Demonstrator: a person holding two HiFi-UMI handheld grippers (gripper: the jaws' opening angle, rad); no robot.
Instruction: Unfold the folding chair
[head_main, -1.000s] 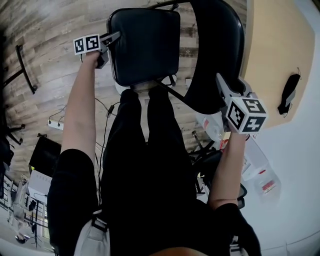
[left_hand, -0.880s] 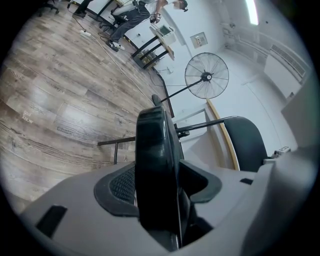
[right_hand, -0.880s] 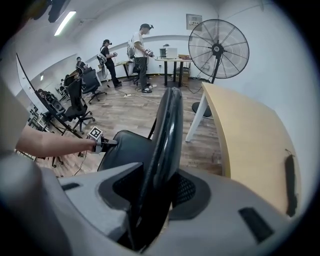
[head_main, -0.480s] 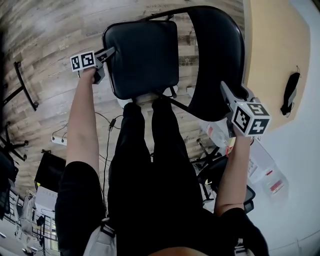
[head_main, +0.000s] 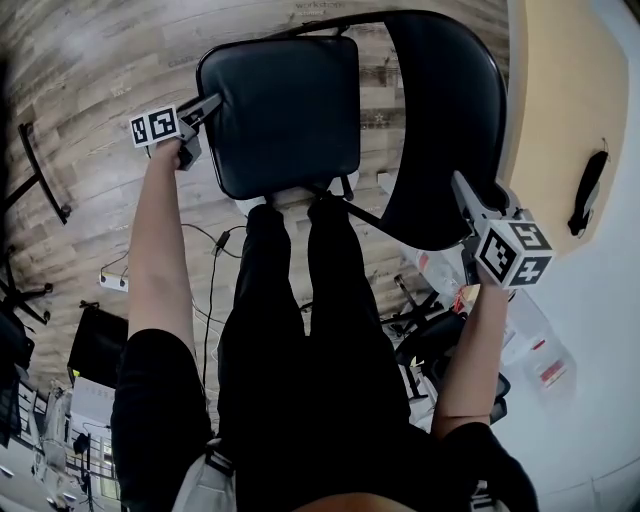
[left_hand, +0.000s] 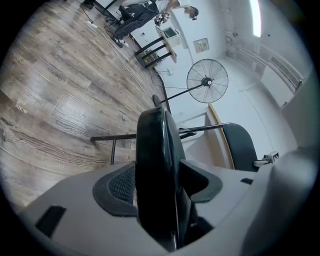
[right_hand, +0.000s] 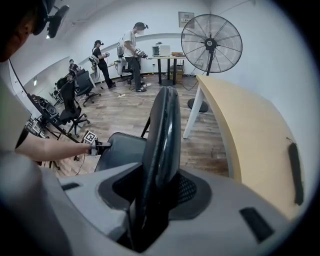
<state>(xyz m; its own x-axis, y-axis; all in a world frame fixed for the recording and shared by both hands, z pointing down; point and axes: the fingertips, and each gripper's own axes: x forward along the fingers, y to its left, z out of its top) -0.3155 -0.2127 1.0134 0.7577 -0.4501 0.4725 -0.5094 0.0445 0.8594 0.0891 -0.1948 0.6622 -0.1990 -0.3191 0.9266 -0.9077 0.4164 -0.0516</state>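
Our left claw (head_main: 208, 102) is about half open. Its two jaws press on the edge of the thick black seat (head_main: 285, 105), one on each side, so it holds the seat. Our right claw (head_main: 462, 192) is almost fully closed. It pinches the thin rim of the black chair back (head_main: 440, 110), and the rim fills the little gap between the jaws.

The folding chair (right_hand: 159, 135) stands on the wood floor (head_main: 90, 90) just beside the pale wooden table (head_main: 565, 90). The chair back is the part nearest the table. The seat is on the far side of the chair back from the table. Our left claw holds the seat edge that is farthest from the table. A flat black thing (head_main: 588, 192) lies on the table. A big fan (right_hand: 211, 42) stands by the table's far end.

A second ago the seat looked smaller in the head view. Now it shows wider and sits lower in that view. The two claws are farther apart than before: the left one has gone away from the table, and the right one has gone toward it. Both claws hold the same parts as before.
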